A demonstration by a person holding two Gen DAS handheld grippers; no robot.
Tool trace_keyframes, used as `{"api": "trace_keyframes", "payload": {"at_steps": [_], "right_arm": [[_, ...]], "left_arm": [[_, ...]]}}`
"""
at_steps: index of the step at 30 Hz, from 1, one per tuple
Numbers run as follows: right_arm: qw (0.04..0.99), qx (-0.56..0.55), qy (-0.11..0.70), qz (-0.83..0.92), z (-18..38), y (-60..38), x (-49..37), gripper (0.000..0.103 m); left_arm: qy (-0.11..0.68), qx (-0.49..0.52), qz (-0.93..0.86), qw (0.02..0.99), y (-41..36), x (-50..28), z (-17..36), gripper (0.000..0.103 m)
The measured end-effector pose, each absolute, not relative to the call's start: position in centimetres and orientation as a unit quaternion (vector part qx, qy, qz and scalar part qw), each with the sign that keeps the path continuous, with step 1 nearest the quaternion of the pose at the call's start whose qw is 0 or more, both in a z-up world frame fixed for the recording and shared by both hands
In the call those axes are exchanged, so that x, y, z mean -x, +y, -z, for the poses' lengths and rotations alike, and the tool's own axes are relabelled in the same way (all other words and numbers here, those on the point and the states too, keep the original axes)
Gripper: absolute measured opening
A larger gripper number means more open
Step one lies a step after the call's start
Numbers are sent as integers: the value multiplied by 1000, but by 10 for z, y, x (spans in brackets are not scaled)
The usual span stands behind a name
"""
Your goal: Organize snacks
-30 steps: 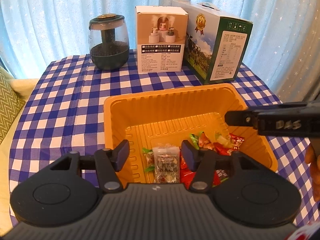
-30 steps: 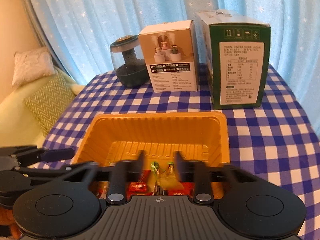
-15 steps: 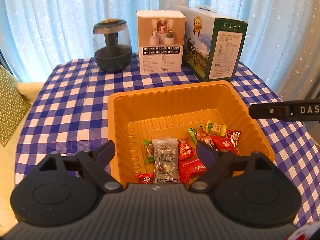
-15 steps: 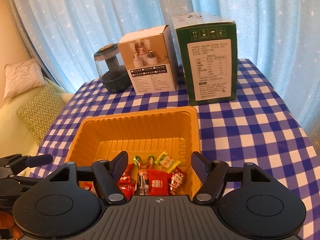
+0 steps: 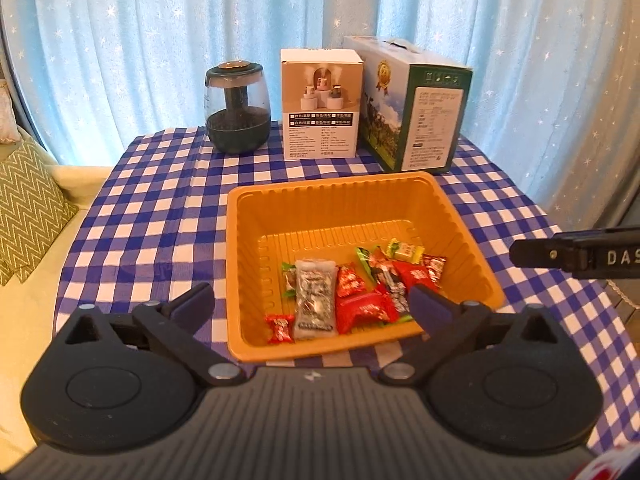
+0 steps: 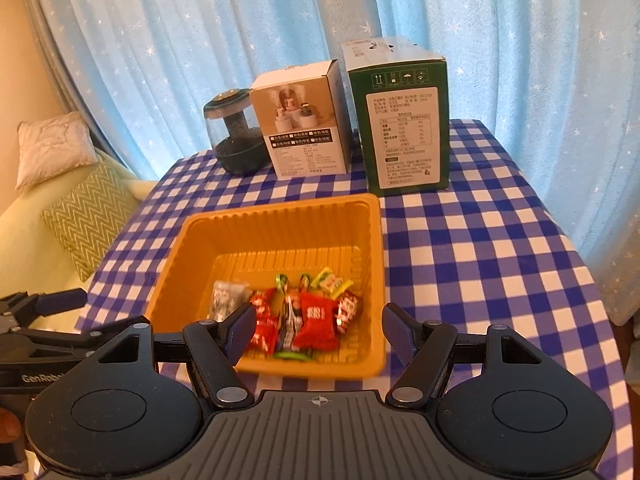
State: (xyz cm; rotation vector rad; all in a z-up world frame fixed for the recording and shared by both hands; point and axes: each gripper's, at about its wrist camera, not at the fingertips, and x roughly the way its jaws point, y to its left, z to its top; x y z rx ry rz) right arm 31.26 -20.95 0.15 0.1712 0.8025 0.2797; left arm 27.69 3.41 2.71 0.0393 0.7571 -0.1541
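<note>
Ribbed orange plastic tray (image 5: 460,216) holds crinkly wrapped snacks (image 5: 360,284); left tongs (image 5: 310,306) opening, right tongs (image 6: 318,328) released, both empty.

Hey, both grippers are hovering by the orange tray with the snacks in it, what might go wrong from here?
1. The orange tray sits near the table's front edge; a nudge from the left gripper, whose jaws are opening with nothing between them, might push it off.
2. The snack packets overlap in one pile, so a grab may catch two.
3. The right gripper hangs empty close beside the left; they might collide.
</note>
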Motion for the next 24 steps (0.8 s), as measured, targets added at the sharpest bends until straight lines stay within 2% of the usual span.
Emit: {"api": "trace_keyframes", "payload": {"at_steps": [24], "right_arm": [[921,-86,359,-125,-44,-220,-165,73]], "left_arm": [[342,26,23,939,41,-133,-68,103]]}}
